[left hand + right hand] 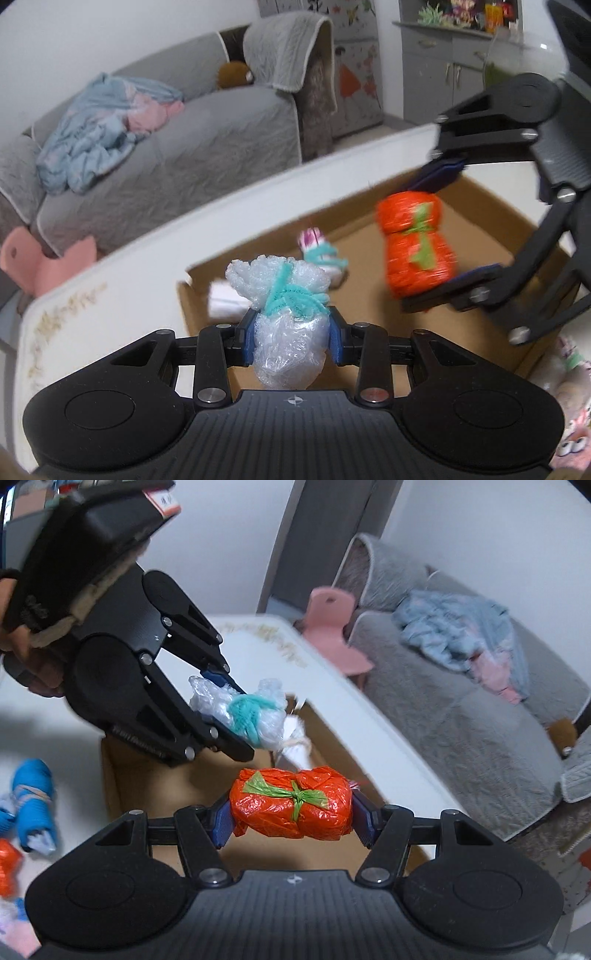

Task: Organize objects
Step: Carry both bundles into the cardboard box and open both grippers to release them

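Over the open brown cardboard box (369, 258), the left gripper (291, 332) clamps a clear crinkled plastic bundle tied with teal cord (284, 295), while the right gripper (291, 812) squeezes an orange plastic bundle tied with green strip (291, 803).

Clear bundle (290, 332), teal tie; blue pads on black left gripper (291, 341). Orange bundle (291, 805), green tie; right gripper (291, 818) black, blue pads. Brown cardboard box (491, 236). White table (110, 269). Grey sofa (177, 162), pale blue cloth (92, 140). Pink chair (332, 627).
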### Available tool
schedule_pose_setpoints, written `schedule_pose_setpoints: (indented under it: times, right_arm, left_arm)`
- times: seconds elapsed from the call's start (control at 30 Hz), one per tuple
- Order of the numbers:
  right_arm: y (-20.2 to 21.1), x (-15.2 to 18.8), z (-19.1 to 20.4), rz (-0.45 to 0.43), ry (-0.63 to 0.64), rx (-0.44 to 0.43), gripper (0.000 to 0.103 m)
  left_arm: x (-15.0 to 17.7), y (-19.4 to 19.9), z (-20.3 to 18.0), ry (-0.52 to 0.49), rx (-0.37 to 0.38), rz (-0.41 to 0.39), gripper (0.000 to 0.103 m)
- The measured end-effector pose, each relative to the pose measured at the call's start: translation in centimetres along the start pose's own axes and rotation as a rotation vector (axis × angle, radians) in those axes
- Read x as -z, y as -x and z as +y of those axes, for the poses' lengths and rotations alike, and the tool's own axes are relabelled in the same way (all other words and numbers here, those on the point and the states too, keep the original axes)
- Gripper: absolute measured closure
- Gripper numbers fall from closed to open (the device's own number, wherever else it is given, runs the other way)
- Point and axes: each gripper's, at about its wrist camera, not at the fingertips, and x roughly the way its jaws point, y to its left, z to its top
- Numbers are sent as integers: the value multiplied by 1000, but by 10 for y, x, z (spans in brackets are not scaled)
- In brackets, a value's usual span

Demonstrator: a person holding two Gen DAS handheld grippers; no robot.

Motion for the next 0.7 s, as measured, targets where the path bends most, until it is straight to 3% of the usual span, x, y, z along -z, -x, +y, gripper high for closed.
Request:
schedule_pose_setpoints:
  times: [0.3,0.7]
  right_arm:
    - [-42,5,3,69,15,-21,44]
    - [-52,5,4,108,51,-47,42]
  left_arm:
    - [8,-29,7,53,-55,44,60]
    - [11,-40,3,65,-61,66,55]
